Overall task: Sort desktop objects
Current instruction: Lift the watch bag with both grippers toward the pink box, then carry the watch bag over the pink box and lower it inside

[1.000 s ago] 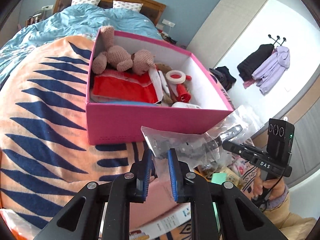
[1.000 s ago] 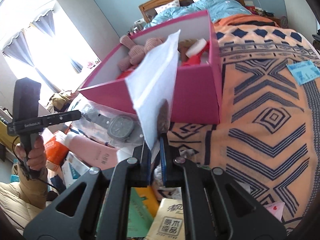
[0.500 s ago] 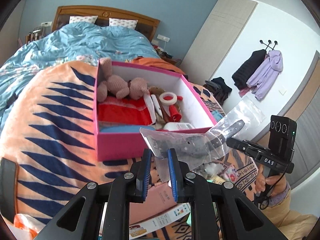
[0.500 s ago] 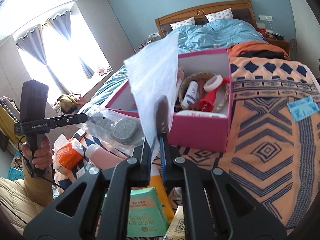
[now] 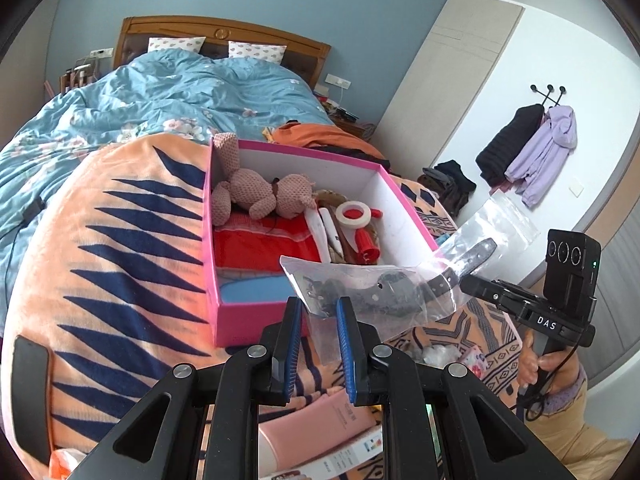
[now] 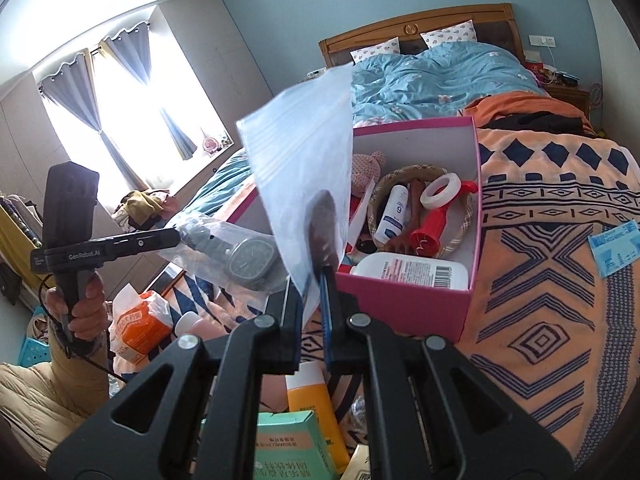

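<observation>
Both grippers have risen since the earlier frame, so the pink box (image 5: 256,320) now sits lower in view and its contents show. Left gripper (image 5: 318,344) and right gripper (image 6: 310,312) are each clamped on the clear bag (image 5: 372,288) holding a grey watch (image 6: 252,258), stretched between them in the air just short of the box's near wall; judged ready to carry over the rim

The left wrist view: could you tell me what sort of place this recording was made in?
Most likely a home bedroom: a bed with a wooden headboard and blue floral duvet, jackets on wall hooks, curtained window.
</observation>
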Demonstrator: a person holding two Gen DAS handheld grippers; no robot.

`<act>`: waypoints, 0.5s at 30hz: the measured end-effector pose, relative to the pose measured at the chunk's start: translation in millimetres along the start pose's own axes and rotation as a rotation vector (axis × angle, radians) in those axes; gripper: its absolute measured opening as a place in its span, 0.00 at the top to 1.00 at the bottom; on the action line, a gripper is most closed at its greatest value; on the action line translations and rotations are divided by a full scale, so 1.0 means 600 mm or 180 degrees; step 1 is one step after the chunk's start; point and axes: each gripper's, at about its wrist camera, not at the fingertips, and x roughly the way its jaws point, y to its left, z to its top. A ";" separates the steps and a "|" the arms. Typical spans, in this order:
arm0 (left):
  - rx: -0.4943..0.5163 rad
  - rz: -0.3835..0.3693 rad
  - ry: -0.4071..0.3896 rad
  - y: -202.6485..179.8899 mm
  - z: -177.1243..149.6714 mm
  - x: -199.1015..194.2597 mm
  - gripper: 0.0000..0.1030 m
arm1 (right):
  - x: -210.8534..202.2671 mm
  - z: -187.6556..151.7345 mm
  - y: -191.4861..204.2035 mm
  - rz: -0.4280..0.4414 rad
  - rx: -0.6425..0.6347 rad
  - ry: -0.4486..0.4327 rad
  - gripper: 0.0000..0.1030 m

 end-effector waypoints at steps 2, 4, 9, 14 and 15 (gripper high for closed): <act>-0.0006 0.0014 0.0002 0.003 0.002 0.001 0.84 | 0.002 0.004 0.000 -0.0003 -0.0009 -0.0011 0.91; -0.0013 0.0029 0.0002 0.004 0.004 0.002 0.84 | 0.004 0.009 0.000 0.0004 -0.0010 -0.0023 0.91; -0.0022 0.0057 -0.0008 0.008 0.014 0.003 0.84 | 0.011 0.020 0.000 -0.0002 -0.0026 -0.0028 0.91; -0.0029 0.0097 -0.0019 0.012 0.023 0.006 0.84 | 0.020 0.033 -0.003 -0.0001 -0.0021 -0.0033 0.91; -0.0041 0.0105 -0.0020 0.014 0.026 0.007 0.84 | 0.022 0.036 -0.004 -0.0002 -0.0026 -0.0030 0.91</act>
